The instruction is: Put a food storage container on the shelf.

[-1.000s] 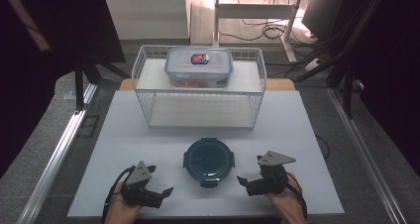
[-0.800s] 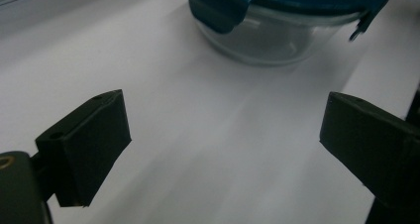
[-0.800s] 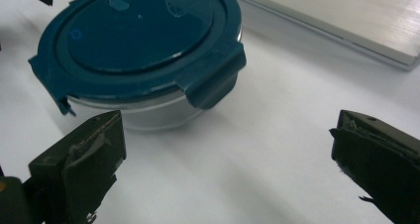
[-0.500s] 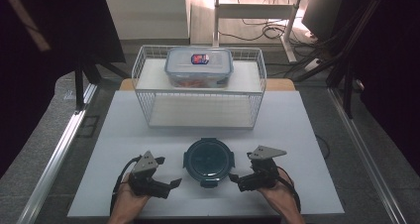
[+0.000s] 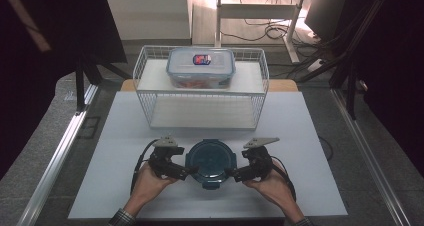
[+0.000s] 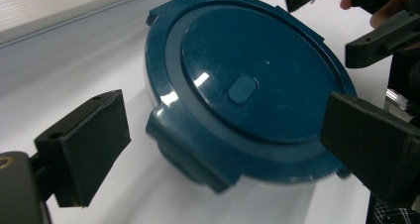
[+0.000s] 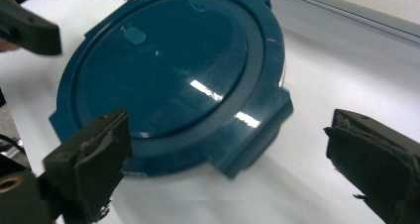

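A round container with a dark blue lid [image 5: 211, 160] sits on the white table [image 5: 300, 136] near its front edge. My left gripper [image 5: 187, 172] is open at the container's left side. In the left gripper view the left gripper [image 6: 225, 110] straddles a lid latch [image 6: 193, 154] without touching it. My right gripper [image 5: 234, 175] is at the container's right side, and its jaws have just been closing a little. In the right gripper view the right gripper [image 7: 228, 125] still stands wide, with another latch [image 7: 252, 140] between the pads and untouched.
A white wire basket [image 5: 145, 86] stands at the back of the table, with a clear rectangular lidded box [image 5: 200, 68] on its upper shelf. Metal rails run along both table sides. The person's hands come in from the front edge.
Both grippers have moved inward and slightly away from the front edge. They now flank the round container closely, left and right.
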Demonstrator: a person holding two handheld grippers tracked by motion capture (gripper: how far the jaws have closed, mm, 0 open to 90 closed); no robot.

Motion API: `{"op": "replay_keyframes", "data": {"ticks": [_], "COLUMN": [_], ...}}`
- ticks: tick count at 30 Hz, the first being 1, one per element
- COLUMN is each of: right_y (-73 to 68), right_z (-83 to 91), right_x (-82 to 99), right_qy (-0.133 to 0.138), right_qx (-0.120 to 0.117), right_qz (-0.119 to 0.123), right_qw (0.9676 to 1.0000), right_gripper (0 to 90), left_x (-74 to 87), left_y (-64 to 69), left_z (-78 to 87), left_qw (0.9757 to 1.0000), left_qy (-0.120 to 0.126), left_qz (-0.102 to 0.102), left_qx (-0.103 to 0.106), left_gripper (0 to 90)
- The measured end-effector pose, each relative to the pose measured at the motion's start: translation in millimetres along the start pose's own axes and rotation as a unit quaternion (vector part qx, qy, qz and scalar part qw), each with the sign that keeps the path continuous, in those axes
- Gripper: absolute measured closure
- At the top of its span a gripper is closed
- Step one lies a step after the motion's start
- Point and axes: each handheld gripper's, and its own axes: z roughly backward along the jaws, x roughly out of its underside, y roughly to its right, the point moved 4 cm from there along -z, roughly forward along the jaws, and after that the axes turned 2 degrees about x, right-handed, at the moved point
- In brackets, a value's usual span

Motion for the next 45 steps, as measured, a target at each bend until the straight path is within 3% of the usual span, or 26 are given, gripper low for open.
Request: {"op": "replay_keyframes", "data": {"ticks": [2,3,6,8,10,15,19,21,26,28,31,33,37,42,45], "right_y": [2.6,4.2,9.5,11.0,11.1,14.2,15.3,13.8,10.9,11.1,9.9,7.4,2.1,-4.2,-6.2], "right_z": [-4.7,-7.4,-15.4,-16.8,-15.9,-9.8,1.1,8.0,15.7,15.8,15.2,16.3,19.5,22.3,23.3], "right_x": [-3.0,-3.5,0.3,4.4,7.1,9.9,11.5,12.7,17.5,19.2,19.6,18.9,19.0,17.1,17.0], "right_qy": [-0.006,-0.009,-0.021,-0.030,-0.037,-0.039,-0.028,-0.022,-0.017,-0.012,-0.010,-0.007,0.003,0.003,0.002], "right_qx": [-0.014,-0.022,-0.061,-0.098,-0.107,-0.113,-0.128,-0.129,-0.129,-0.134,-0.138,-0.130,-0.121,-0.105,-0.094], "right_qz": [-0.009,-0.017,-0.055,-0.083,-0.090,-0.101,-0.112,-0.107,-0.112,-0.117,-0.128,-0.139,-0.149,-0.150,-0.151], "right_qw": [0.9998,0.9996,0.9964,0.9913,0.9895,0.9876,0.9851,0.9856,0.9850,0.9840,0.9821,0.9818,0.9814,0.9832,0.9841], "right_gripper": [7.0,8.2,11.4,15.4,17.2,26.2,41.6,47.8,51.3,51.1,52.2,53.3,55.0,55.5,55.4], "left_x": [1.9,4.4,15.1,18.4,19.0,21.9,26.5,28.2,28.1,29.3,32.1,33.4,39.6,40.5,37.9], "left_y": [-3.8,-6.9,-14.1,-14.6,-16.1,-20.0,-16.7,-13.4,-2.5,-1.7,-3.2,-4.0,-6.3,-1.0,2.7], "left_z": [-3.5,-4.6,-6.8,-6.7,-4.8,1.1,12.3,15.8,20.1,20.7,21.2,21.5,22.4,24.1,25.3], "left_qw": [0.9997,0.9991,0.9926,0.9899,0.9912,0.9865,0.9851,0.9852,0.9903,0.9908,0.9899,0.9891,0.9828,0.9822,0.9836], "left_qy": [-0.008,-0.013,-0.020,-0.024,-0.027,-0.013,0.002,0.010,0.015,0.016,0.019,0.021,0.041,0.051,0.054], "left_qz": [0.018,0.031,0.080,0.088,0.089,0.123,0.127,0.123,0.090,0.085,0.089,0.096,0.133,0.146,0.142], "left_qx": [0.012,0.027,0.089,0.109,0.094,0.107,0.116,0.119,0.105,0.104,0.109,0.110,0.122,0.107,0.097], "left_gripper": [5.3,5.4,6.6,12.9,18.8,31.9,45.8,49.6,51.9,51.9,52.0,52.2,54.2,54.8,55.4]}}
